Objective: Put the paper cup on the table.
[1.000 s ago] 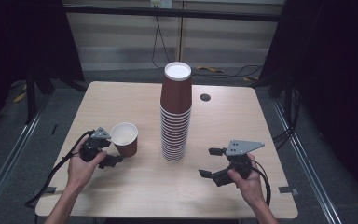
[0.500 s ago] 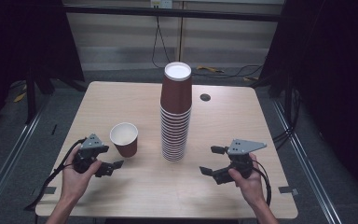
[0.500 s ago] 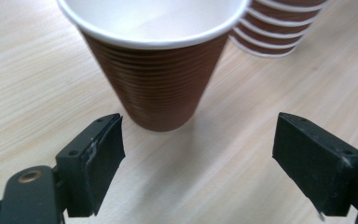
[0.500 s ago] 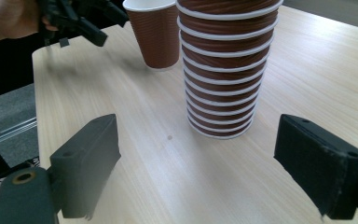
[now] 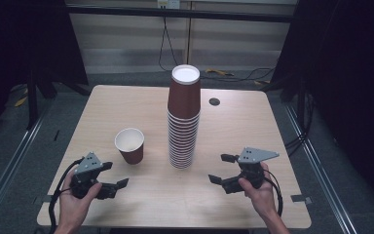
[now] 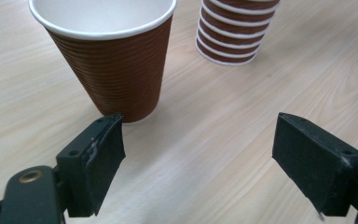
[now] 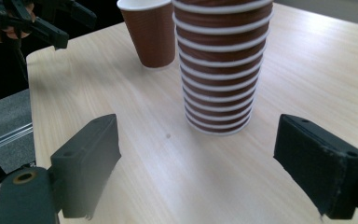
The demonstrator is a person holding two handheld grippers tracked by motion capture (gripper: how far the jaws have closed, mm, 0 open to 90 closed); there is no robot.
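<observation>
One cup (image 5: 130, 145) stands alone, upright on the counter (image 5: 126, 105), just left of the tall stack (image 5: 184, 119) it seems to belong with, so I judge that much done. My left gripper (image 5: 119, 184) sits near it with jaws open and empty. My right gripper (image 5: 217, 171) waits beside the stack, jaws open too (nothing between them). The many remaining cups look like the work ahead.

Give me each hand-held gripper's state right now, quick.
Left hand-held gripper: open, empty, short of the single brown ribbed paper cup.
Right hand-held gripper: open, empty, facing the tall stack of brown paper cups.
</observation>
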